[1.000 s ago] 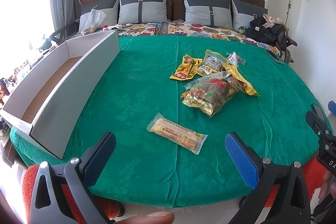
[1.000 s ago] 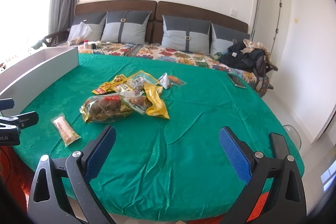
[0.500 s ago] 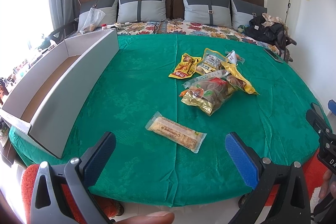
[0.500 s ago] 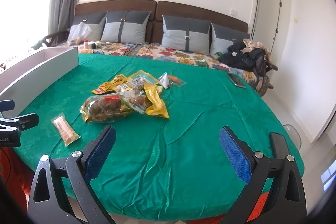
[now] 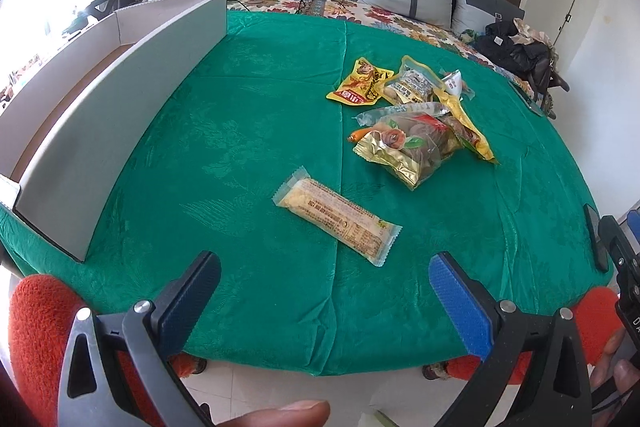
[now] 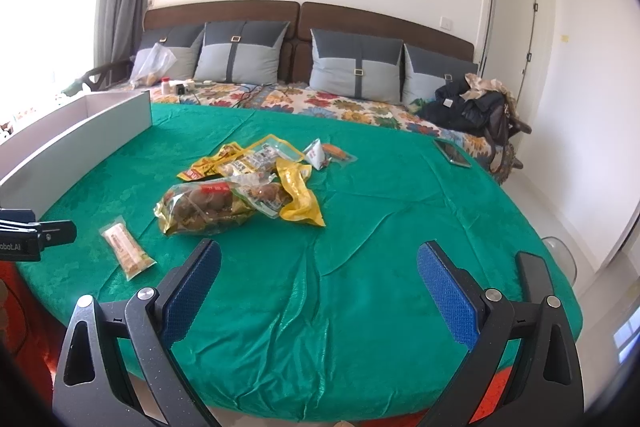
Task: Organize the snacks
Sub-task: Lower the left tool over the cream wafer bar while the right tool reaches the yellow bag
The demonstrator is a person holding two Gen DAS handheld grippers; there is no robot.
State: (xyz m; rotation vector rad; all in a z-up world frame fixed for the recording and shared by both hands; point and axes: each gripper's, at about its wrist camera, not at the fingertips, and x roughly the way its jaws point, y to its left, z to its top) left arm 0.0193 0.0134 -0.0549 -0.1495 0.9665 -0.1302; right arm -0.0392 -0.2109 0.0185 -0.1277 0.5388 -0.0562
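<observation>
A long clear-wrapped biscuit bar lies alone on the green tablecloth, just beyond my open, empty left gripper. It also shows in the right wrist view. Farther back lies a heap of snack bags: a gold-and-clear bag, a yellow pouch and others. In the right wrist view the heap is ahead and left of my open, empty right gripper. A long grey open box stands along the table's left side.
A phone lies at the table's far right. Behind the table is a bed with grey pillows, cables and a dark bag. Orange stools stand under the near edge. The left gripper's body shows in the right wrist view.
My left gripper has moved forward and tilted down toward the biscuit bar, which now looks nearer. The right gripper has hardly moved. Both stay open.
</observation>
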